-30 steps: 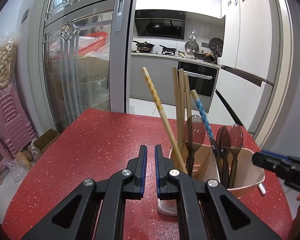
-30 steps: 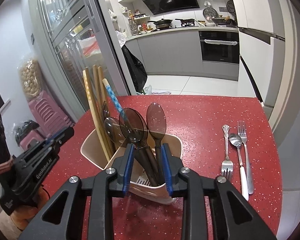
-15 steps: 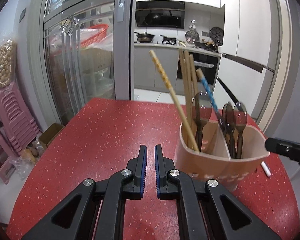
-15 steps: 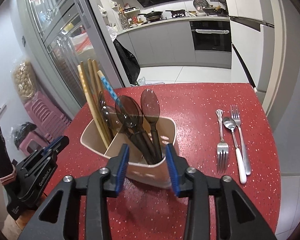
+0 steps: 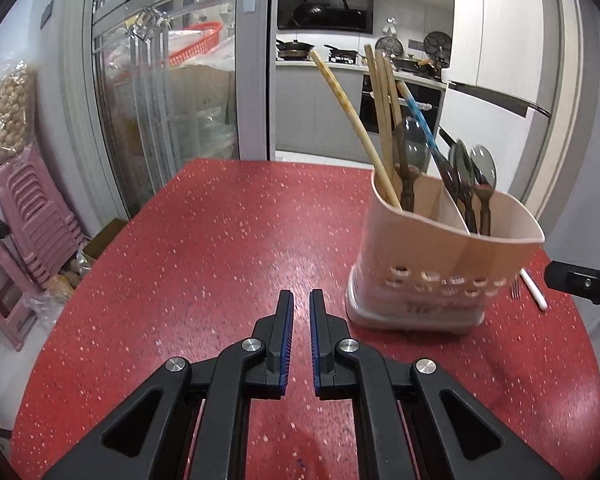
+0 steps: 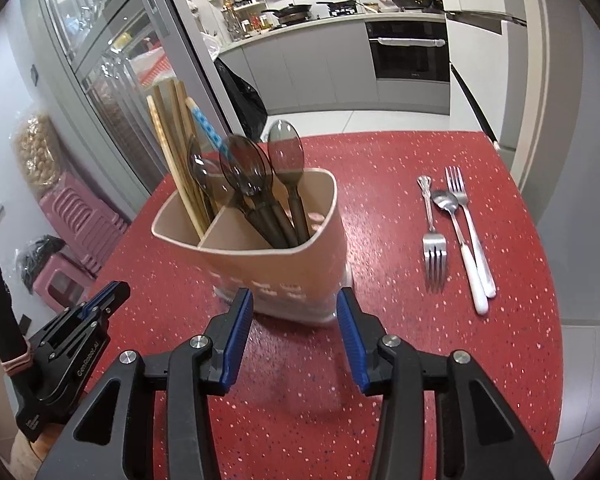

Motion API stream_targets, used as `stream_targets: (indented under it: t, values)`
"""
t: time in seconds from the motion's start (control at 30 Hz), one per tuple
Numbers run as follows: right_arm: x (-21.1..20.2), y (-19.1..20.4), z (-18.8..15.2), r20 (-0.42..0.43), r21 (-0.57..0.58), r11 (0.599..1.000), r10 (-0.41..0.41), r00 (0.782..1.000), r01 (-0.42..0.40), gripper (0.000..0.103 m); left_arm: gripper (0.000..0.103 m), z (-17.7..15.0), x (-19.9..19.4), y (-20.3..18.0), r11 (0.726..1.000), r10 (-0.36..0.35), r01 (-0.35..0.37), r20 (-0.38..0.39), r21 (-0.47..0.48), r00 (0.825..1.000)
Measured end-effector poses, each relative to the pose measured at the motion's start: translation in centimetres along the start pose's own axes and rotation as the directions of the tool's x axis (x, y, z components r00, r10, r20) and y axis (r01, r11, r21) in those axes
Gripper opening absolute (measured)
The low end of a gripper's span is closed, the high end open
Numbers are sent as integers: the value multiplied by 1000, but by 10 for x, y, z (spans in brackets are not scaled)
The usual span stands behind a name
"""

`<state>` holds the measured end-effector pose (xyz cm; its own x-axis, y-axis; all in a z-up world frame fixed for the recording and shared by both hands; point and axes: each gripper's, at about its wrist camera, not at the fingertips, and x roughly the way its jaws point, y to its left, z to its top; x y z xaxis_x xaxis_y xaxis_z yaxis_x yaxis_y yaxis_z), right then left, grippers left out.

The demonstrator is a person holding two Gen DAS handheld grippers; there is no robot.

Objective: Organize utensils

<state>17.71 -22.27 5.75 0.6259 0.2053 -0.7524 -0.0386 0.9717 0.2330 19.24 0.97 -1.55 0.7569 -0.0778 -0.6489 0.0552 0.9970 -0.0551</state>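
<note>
Utensils: most already stand in the beige caddy (image 6: 256,264), which sits on the red worktop (image 6: 400,360) just ahead of the right gripper (image 6: 295,312); a divider splits it, with chopsticks (image 6: 176,152) and one smoky spoon in the far-left compartment and three more dark translucent spoons (image 6: 244,172) in the near-right one, handles down, bowls up, apparently sorted by kind. Still loose on the worktop, at about 3 o'clock from the caddy and well apart from it: two forks (image 6: 434,240) lying opposite ways and a white-handled spoon (image 6: 460,240) lying between them, all side by side. Right gripper: jaws have just been opening and now stand moderately wide, blue pads flanking the caddy's base but short of it; nothing between them, no contact visible. Reads as a let-go of the caddy after setting it down, freeing this gripper for the loose cutlery. Left gripper (image 5: 301,308): jaws narrow, almost together, empty, hovering over bare worktop with the caddy at about 2 o'clock in its own view; likely idle, kept clear. In the left wrist view the caddy looks slightly blurred; whether it sits fully settled I cannot tell. Judged remaining: the three metal pieces to go in.
</note>
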Motion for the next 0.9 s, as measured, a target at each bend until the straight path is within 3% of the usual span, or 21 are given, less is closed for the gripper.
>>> stream_targets:
  t: [0.17, 0.4, 0.43, 0.47, 0.5, 0.73, 0.9]
  values:
    - [-1, 1, -10, -19, 1, 1000, -6, 1000, 6, 59, 31, -11, -1, -1, 1000, -20, 20, -37, 3, 999]
    - [3, 0, -23, -64, 0, 1000, -19, 998, 19, 61, 31, -28, -5, 3, 999, -34, 34, -73, -6, 997]
    - [3, -1, -25, -71, 0, 1000, -21, 997, 21, 67, 41, -31, -6, 4, 999, -34, 34, -76, -8, 997]
    - [3, -1, -27, -76, 1, 1000, -20, 997, 20, 74, 95, -33, -6, 4, 999, -34, 33, -81, -12, 996]
    - [3, -1, -29, -79, 3, 1000, -18, 997, 18, 76, 103, -35, -7, 5, 1000, -20, 19, -94, -19, 995]
    - [2, -1, -41, -103, 5, 999, -52, 993, 53, 84, 103, -28, -20, 7, 1000, -1, 1, -51, -4, 999]
    - [-3, -3, -53, -69, 21, 997, -73, 995, 75, 87, 103, -28, -27, 9, 1000, 18, -18, -55, 1, 998]
